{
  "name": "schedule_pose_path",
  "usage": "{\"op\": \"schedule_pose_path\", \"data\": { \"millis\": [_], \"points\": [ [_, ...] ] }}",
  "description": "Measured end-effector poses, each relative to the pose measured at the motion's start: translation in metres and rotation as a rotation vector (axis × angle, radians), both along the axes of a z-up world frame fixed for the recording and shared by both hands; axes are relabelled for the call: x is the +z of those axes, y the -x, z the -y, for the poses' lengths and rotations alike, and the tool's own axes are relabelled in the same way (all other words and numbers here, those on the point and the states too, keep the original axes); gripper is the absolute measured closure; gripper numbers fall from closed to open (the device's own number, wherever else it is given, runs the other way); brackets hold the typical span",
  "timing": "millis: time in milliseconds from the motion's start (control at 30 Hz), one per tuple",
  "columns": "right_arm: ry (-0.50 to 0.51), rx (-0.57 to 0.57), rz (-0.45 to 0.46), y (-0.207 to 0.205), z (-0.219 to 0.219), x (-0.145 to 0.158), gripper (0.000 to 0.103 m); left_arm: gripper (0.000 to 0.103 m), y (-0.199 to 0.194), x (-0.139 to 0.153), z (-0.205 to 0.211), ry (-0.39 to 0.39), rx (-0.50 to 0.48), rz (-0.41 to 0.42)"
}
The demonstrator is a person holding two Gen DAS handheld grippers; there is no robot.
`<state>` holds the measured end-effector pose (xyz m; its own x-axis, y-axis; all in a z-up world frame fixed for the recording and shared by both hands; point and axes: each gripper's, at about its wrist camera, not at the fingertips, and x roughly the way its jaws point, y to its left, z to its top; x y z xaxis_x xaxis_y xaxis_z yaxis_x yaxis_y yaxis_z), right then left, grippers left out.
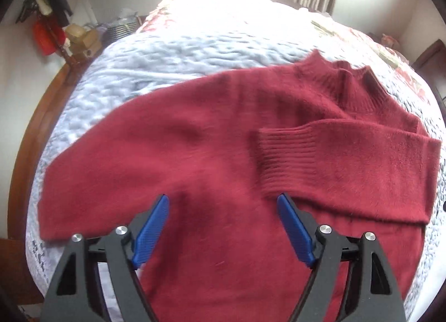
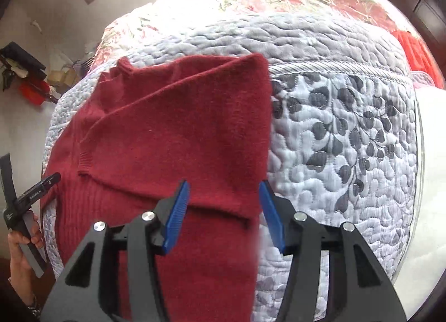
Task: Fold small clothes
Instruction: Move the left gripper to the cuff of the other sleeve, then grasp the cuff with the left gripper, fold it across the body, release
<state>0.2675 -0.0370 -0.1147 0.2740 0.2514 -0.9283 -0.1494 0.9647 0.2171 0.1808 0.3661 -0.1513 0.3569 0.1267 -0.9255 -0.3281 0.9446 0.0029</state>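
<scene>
Sweater (image 1: 211,137) lies on the bed (image 1: 167,51), one sleeve (image 1: 348,160) folded across; both grippers (image 1: 223,204) (image 2: 223,190) hover, fingers apart, so a shallow pinch may drag the fold loose.

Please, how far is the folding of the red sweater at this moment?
Done: one sleeve is folded across the red sweater, its ribbed cuff lying on the chest. In hand: nothing; the left gripper and right gripper are both open above it. Left: the other sleeve lies spread on the quilt, and the body is unfolded.
</scene>
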Motion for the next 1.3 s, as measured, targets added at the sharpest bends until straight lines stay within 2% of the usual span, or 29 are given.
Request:
{"op": "schedule_pose_path", "data": {
  "millis": [267, 533, 733, 867, 1033, 1200, 1233, 1300],
  "points": [
    [0.006, 0.094, -0.044, 0.014, -0.079, -0.004, 0.051, 0.022, 0.08, -0.002, -0.117, 0.058, 0.217, -0.083],
    [0.045, 0.169, -0.075, 0.019, -0.15, -0.025, 0.05, 0.022, 0.153, -0.029, -0.23, 0.221, 0.468, -0.103],
    [0.083, 0.199, -0.081, 0.02, -0.177, -0.035, 0.048, 0.022, 0.187, -0.06, -0.298, 0.406, 0.664, -0.044],
    [0.1, 0.191, -0.09, 0.018, -0.183, -0.042, 0.048, 0.023, 0.198, -0.085, -0.326, 0.487, 0.768, -0.039],
    [0.111, 0.188, -0.096, 0.018, -0.189, -0.046, 0.048, 0.021, 0.207, -0.107, -0.343, 0.587, 0.849, -0.003],
    [0.132, 0.201, -0.092, 0.017, -0.193, -0.049, 0.048, 0.021, 0.213, -0.114, -0.353, 0.612, 0.907, 0.045],
    [0.132, 0.2, -0.091, 0.017, -0.193, -0.049, 0.048, 0.024, 0.215, -0.116, -0.356, 0.622, 0.926, 0.058],
    [0.13, 0.199, -0.092, 0.016, -0.192, -0.049, 0.048, 0.042, 0.218, -0.117, -0.359, 0.627, 0.949, 0.081]
  ]
}}
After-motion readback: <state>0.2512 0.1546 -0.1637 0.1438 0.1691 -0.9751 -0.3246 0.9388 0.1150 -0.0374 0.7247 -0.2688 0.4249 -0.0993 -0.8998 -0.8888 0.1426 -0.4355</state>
